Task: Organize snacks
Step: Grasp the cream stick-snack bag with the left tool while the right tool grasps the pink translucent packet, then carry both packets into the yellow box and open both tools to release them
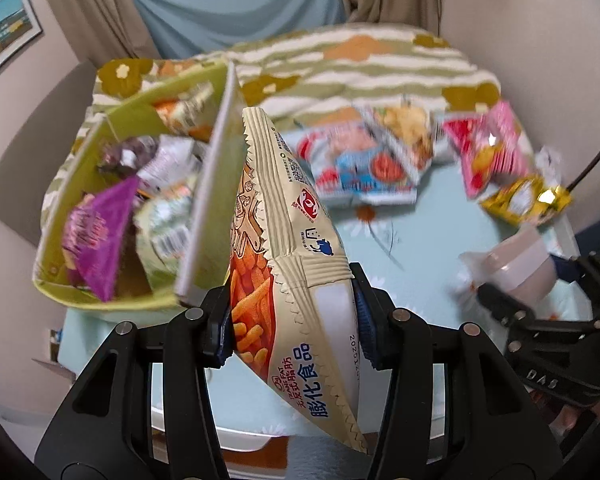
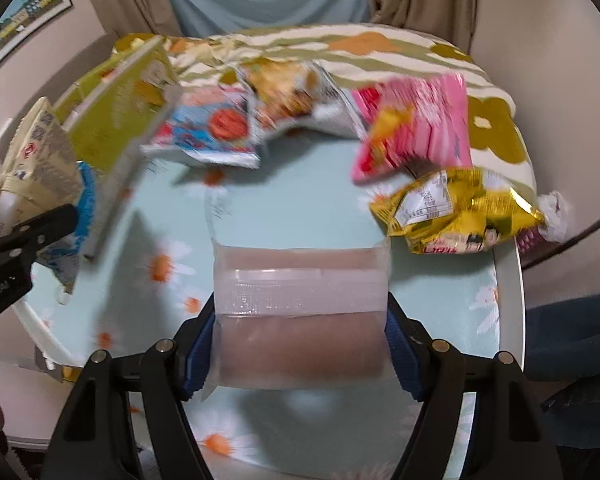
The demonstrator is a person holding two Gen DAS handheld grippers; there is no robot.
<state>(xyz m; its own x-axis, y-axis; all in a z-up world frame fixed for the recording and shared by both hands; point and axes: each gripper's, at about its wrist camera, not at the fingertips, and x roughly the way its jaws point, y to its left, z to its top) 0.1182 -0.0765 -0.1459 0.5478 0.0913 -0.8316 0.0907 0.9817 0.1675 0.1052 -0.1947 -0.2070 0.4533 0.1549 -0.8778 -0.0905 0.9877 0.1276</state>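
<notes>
Left gripper (image 1: 292,320) clamped on beige snack bag (image 1: 300,272), held beside green box (image 1: 132,208). Right gripper (image 2: 300,344) grasping pink jelly cup (image 2: 300,304) above table (image 2: 440,312). Advice: clear box wall before lowering; avoid crushing; keep arms apart.

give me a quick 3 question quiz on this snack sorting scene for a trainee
1. True or false: the left gripper is shut on the beige snack bag.
2. What does the right gripper hold? A) yellow snack bag B) translucent pinkish packet C) nothing
3. In the left wrist view, on which side of the beige snack bag does the green box of snacks sit?

Key
1. True.
2. B, the translucent pinkish packet; the yellow snack bag lies on the table.
3. Left.
</notes>
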